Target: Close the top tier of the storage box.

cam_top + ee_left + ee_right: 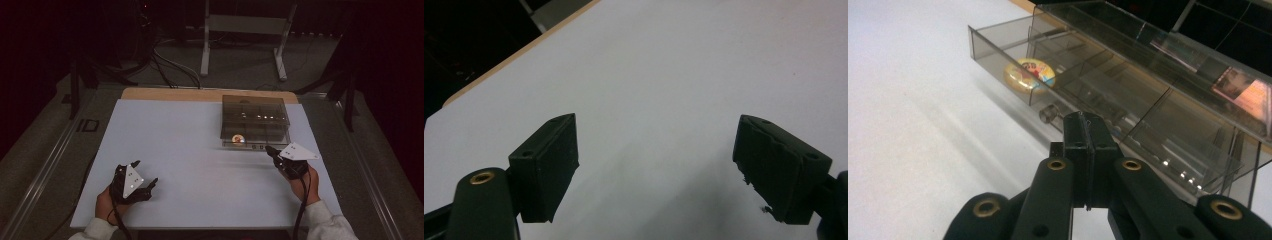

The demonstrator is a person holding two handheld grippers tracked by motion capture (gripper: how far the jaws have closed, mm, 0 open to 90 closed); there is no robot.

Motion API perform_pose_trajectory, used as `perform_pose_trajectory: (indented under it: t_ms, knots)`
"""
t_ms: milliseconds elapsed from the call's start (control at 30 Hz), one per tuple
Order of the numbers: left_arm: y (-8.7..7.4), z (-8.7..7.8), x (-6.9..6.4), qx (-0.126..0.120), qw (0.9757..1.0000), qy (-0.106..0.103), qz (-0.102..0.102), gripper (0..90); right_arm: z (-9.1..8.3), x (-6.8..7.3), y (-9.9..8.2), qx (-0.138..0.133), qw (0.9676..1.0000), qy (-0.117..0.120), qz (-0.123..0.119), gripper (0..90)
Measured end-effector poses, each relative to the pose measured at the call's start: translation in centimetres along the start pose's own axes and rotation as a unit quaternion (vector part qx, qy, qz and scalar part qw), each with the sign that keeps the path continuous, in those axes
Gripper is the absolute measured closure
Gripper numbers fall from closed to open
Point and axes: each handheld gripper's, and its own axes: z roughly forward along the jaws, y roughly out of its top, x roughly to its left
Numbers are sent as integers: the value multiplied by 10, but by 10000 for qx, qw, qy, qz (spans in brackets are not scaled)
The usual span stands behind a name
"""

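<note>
**Closed right gripper lines up on the open drawer's knob**

Taking the smoky clear drawer box as the landmark: far to its left and nearer the person, the left gripper rests low over the white table, its jaws spread wide with nothing between them; in the left gripper view the pads frame bare tabletop. It lies well apart from the box and is plainly the farther hand

At the box's front left, one drawer stands pulled out towards the person. Inside it lies a single round, yellow-rimmed disc with a coloured picture; the same disc shows in the high view. The other compartments look empty, though glare on the plastic makes that uncertain

Just in front of the box, towards its right end, sits the right gripper, jaws pressed together and gripping nothing. In the right gripper view the closed tips point at the box's front face, with a small clear knob just beyond them and slightly left. The drawer's long axis runs into the box, so a push along that line would likely slide it home; the tips appear near the knob, but whether they touch cannot be told
</note>
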Motion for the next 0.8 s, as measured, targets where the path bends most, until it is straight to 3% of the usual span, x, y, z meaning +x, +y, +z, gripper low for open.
perform_pose_trajectory:
  t_ms: [233, 633, 800]
  knots:
    - [0, 1, 0, -12, 10000, -11, -39, 199, 6, 0, -4, 113, 9999, 66, -57, 900]
    - [0, 3, 0, -18, 10000, 10, -67, 199, 16, -6, -12, 193, 9996, 153, 162, 900]
    - [-1, 4, 0, 9, 10000, 11, -70, 199, 20, -9, -14, 174, 9995, 42, 276, 900]
